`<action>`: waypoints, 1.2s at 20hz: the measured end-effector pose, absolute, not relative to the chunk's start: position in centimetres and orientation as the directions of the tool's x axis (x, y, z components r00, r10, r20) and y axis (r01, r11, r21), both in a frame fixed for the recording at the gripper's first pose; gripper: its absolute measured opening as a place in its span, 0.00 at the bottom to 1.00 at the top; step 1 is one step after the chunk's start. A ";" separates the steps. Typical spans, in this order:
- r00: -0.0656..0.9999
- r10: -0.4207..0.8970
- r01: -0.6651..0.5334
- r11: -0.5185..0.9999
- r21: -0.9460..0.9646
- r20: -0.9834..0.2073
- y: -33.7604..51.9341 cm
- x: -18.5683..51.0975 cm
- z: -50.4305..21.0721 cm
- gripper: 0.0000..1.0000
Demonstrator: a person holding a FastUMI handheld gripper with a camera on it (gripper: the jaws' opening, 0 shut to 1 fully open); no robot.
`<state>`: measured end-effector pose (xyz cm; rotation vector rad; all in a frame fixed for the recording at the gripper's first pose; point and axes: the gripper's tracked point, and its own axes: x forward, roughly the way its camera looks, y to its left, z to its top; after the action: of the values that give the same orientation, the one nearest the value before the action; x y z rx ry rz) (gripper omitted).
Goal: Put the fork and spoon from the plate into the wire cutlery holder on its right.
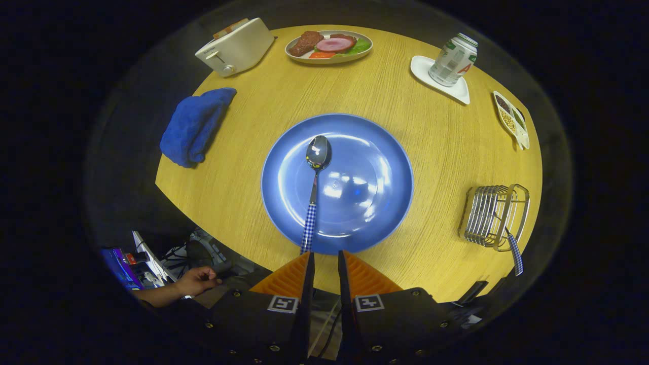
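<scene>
A blue plate (372,152) sits in the middle of the round wooden table (243,203). On it lies a spoon (314,187), bowl pointing away and checked handle toward me. The handle's end stops just ahead of the left fingertip. My gripper (326,255) hovers at the plate's near rim, its fingers a narrow gap apart with nothing between them. The wire cutlery holder (493,217) stands to the right of the plate. A checked handle (515,255), the fork's by its look, sticks out of its near side.
A folded blue towel (195,124) lies left of the plate, a white toaster (236,46) behind it. At the back are a plate of food (329,45), a can (453,60) on a white coaster and a small snack dish (511,119). A person's hand (195,281) rests below the table's near left edge.
</scene>
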<state>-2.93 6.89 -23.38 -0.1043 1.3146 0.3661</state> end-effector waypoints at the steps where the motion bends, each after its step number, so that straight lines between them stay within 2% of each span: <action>1: 0.204 0.208 -0.319 0.938 0.136 -0.957 7.4 -2.7 -23.6 0.26; 24: 0.141 0.182 -0.277 0.951 0.137 -0.973 9.9 -0.9 -28.6 0.26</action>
<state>-0.91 9.90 -28.61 -0.0819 1.3911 0.3321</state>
